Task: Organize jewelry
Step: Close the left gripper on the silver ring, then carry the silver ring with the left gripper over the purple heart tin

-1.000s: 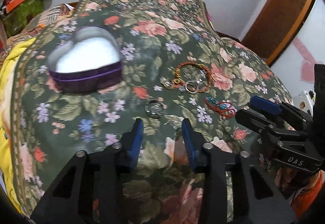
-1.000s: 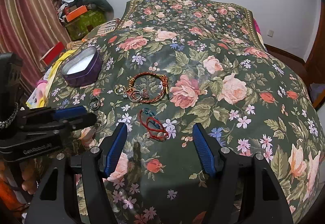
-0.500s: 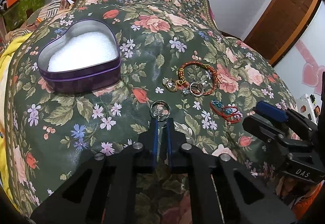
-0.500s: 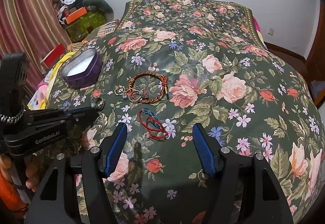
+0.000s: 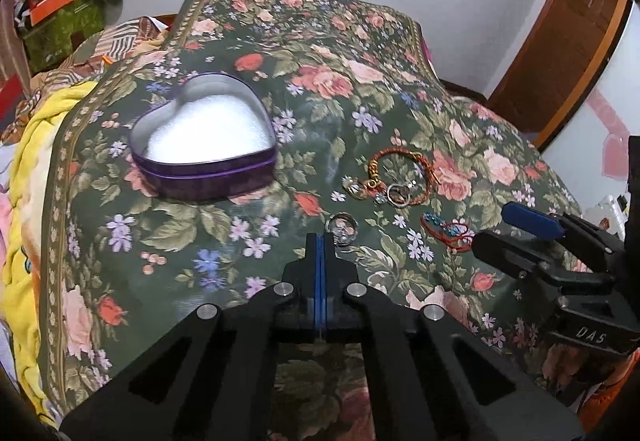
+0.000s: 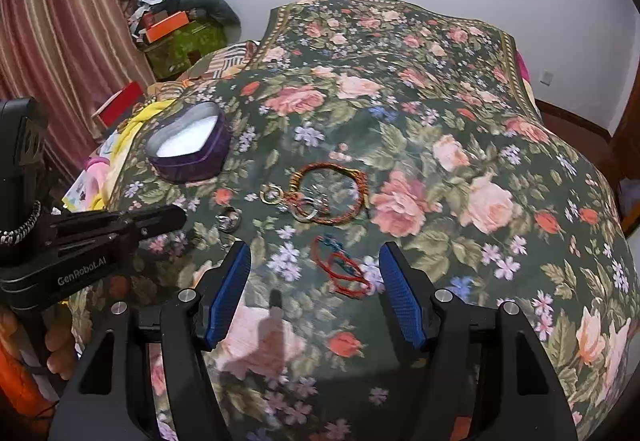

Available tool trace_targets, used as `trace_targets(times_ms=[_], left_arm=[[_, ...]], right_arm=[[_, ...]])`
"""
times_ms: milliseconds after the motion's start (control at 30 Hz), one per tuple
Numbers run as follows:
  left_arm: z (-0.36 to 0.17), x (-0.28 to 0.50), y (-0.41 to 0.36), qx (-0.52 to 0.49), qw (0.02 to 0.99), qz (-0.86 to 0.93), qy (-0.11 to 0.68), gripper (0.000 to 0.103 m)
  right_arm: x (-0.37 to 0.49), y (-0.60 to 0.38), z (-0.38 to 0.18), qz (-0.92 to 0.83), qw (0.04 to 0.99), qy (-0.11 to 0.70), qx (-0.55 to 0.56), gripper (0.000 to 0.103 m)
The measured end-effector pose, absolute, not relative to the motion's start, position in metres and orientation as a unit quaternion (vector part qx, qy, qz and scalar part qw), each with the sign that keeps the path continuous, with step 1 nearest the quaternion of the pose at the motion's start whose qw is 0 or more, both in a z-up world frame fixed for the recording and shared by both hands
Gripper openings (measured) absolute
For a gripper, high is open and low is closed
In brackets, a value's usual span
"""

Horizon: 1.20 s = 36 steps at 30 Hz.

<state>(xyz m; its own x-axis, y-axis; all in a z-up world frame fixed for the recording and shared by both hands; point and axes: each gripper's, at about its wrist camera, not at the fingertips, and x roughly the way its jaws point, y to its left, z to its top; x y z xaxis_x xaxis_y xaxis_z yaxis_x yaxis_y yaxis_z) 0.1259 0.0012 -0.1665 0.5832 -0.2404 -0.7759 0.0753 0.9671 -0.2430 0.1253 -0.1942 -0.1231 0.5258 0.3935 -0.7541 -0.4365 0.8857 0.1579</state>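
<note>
A purple heart-shaped tin with white lining stands open on the floral bedspread; it also shows in the right wrist view. An orange braided bracelet lies with small rings beside it. A silver ring lies just beyond my left gripper, which is shut with nothing between its pads. A red and blue cord bracelet lies between the open fingers of my right gripper, slightly ahead of them.
The floral bedspread covers a bed. A yellow blanket hangs at its left edge. Boxes and clothes pile up by the striped curtain. A wooden door is at the right.
My left gripper has closed fully and risen, pulling back slightly from the silver ring, which stays on the bedspread. The right gripper has barely moved.
</note>
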Motion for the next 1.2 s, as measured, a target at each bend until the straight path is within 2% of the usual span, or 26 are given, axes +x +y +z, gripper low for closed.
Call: trace_targets(times_ms=[133,233,400,533,767,867,967,1200], left_arm=[[-0.169,0.128,0.005,-0.114,0.874,-0.108,0.460,0.001],[-0.174,0.131,0.000,-0.115,0.868,-0.109,0.471,0.006],[-0.187,0.137,-0.011,-0.110,0.857,-0.114,0.490,0.007],[-0.190,0.142,-0.016,-0.106,0.858,-0.115,0.489,0.012],[-0.193,0.151,-0.028,-0.065,0.867,-0.110,0.482,0.011],[-0.192,0.150,-0.033,-0.047,0.872,-0.101,0.477,0.003],[-0.189,0.149,-0.032,-0.049,0.873,-0.102,0.474,0.000],[-0.159,0.137,-0.025,-0.052,0.891,-0.104,0.439,0.000]], right_arm=[[0.125,-0.195,-0.125,0.237,0.871,0.431,-0.024,0.063],[0.126,-0.200,-0.127,0.234,0.869,0.435,-0.022,0.063],[0.128,-0.209,-0.130,0.230,0.867,0.441,-0.008,0.063],[0.128,-0.211,-0.132,0.233,0.865,0.444,0.000,0.063],[0.126,-0.213,-0.131,0.236,0.866,0.441,0.003,0.063],[0.126,-0.215,-0.129,0.234,0.868,0.439,0.003,0.063],[0.126,-0.214,-0.128,0.232,0.868,0.438,0.001,0.063],[0.125,-0.206,-0.126,0.238,0.867,0.437,-0.007,0.063]])
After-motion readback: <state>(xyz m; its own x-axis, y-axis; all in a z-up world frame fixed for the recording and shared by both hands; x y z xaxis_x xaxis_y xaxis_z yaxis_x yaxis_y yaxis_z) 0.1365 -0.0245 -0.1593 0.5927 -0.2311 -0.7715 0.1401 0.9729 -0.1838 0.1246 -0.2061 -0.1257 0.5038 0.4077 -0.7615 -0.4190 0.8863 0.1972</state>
